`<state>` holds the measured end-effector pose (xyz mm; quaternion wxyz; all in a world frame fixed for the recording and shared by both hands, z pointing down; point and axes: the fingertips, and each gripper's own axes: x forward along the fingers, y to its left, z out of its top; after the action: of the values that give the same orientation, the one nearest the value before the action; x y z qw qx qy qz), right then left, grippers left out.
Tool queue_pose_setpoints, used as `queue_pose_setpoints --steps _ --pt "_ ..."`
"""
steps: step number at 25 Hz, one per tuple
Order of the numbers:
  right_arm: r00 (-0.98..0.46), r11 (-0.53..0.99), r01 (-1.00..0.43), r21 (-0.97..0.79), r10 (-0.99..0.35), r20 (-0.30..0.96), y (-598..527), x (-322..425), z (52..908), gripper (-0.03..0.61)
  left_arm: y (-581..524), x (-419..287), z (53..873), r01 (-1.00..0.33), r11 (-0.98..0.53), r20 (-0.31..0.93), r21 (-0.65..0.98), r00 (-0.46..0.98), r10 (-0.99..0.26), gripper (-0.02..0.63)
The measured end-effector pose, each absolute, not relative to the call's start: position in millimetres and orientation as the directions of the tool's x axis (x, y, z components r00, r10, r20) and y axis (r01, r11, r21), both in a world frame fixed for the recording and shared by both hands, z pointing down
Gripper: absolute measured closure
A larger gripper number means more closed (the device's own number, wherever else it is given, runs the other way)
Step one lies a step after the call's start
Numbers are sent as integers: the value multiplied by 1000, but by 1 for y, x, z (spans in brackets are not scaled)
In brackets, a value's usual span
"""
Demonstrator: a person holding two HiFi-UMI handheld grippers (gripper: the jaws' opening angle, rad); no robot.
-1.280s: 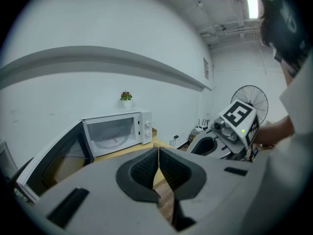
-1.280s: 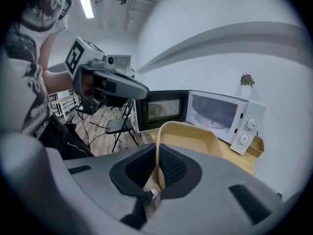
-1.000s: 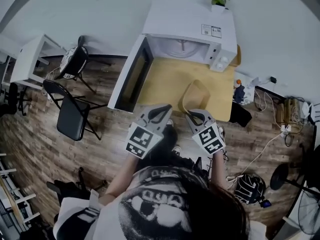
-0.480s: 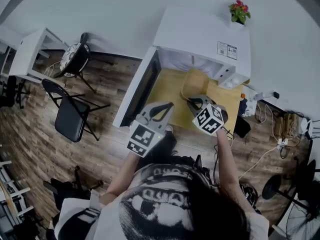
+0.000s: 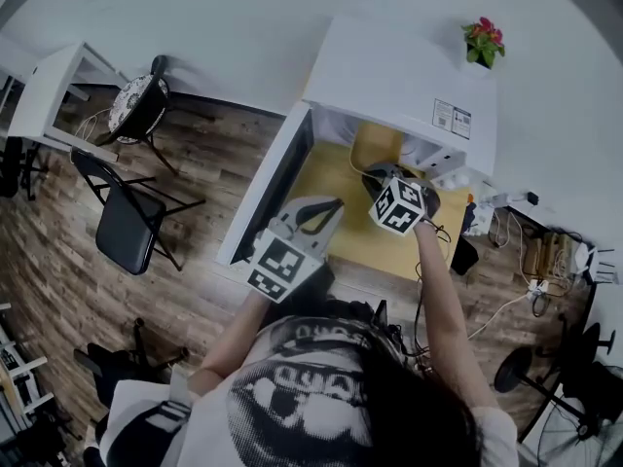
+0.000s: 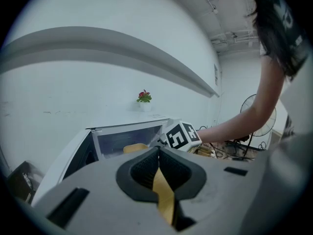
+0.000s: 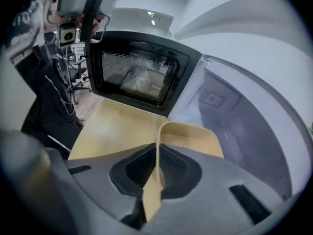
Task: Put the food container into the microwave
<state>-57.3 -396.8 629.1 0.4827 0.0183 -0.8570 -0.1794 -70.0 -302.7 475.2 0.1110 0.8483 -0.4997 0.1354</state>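
Wooden table (image 5: 384,246) below you carries a white microwave (image 5: 399,66), its door (image 5: 268,183) swung open toward 8 o'clock. Your right gripper (image 5: 383,175) clamps the rim of the tan food container (image 5: 373,146), which is at the microwave's mouth, at 12 o'clock from the gripper. Your left gripper (image 5: 326,209), jaws pressed together, hangs at 8 o'clock of the right one.

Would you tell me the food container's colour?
Pale tan; the food container shows best in the right gripper view.

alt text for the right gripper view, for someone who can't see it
The right tool is shut on the rim of a tan food container, held just in front of an open microwave. Its dark glass door stands open at left, above a wooden tabletop.
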Motion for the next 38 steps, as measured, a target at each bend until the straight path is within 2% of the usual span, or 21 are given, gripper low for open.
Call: queue_pose_setpoints --steps 18,21,27,33,38 --pt "-484 902 124 413 -309 819 -465 -77 649 546 -309 -81 483 -860 -507 358 54 491 -794 607" --pt "-502 904 95 417 -318 804 -460 -78 644 487 -306 -84 484 -861 -506 364 49 487 -794 607" --pt "-582 928 -66 366 -334 741 -438 -72 621 469 -300 -83 482 -859 -510 360 48 491 -793 607" --pt "-663 931 -291 221 -362 655 -399 -54 603 476 -292 -79 490 -857 -511 366 61 496 -787 607" --pt "-693 925 -357 129 -355 628 -356 -35 596 483 -279 -75 491 -867 -494 366 67 482 -796 607"
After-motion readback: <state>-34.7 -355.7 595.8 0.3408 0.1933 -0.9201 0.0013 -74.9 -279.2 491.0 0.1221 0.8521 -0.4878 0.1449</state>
